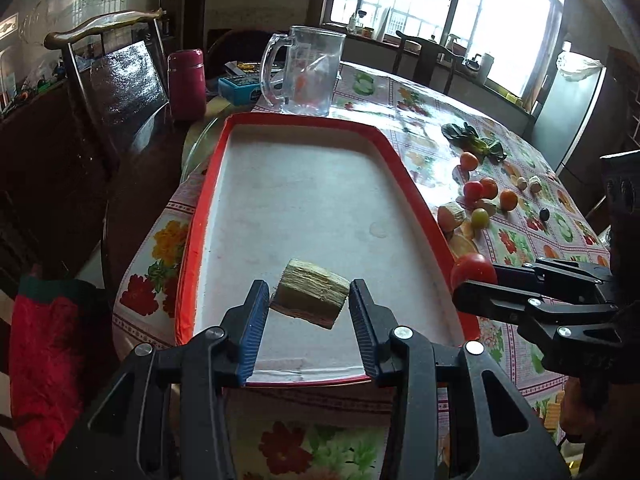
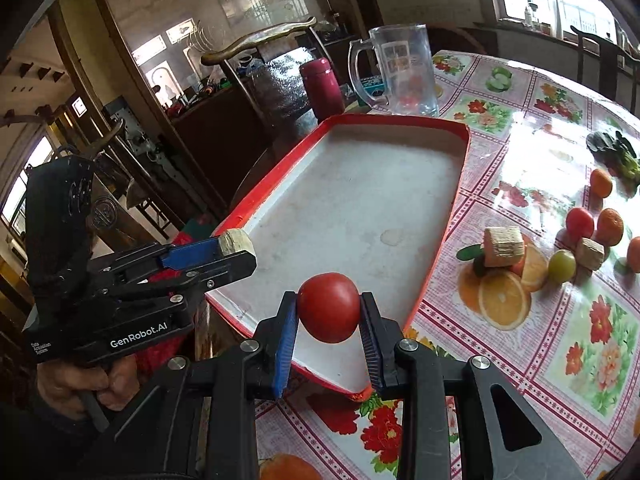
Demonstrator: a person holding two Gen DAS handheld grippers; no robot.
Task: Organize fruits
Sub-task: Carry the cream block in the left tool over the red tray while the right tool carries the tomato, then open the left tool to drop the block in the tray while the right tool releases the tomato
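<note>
Nearby, each hand-held gripper [image 1: 308, 300] [image 2: 329, 312] clamps food over the tray [image 1: 412, 184]: left a beige chunk [image 1: 310, 298], right a tomato [image 2: 329, 307].

Hidden, cropped and unreadable parts

The right tool [image 1: 474, 280] hides the near side of the red fruit [image 1: 473, 270] in the left wrist view; the small fruits [image 1: 486, 198] beyond are too small to name. The right wrist view's right edge crops an orange fruit [image 2: 635, 254], and the glass mug's [image 2: 404, 70] label is unreadable.
</note>
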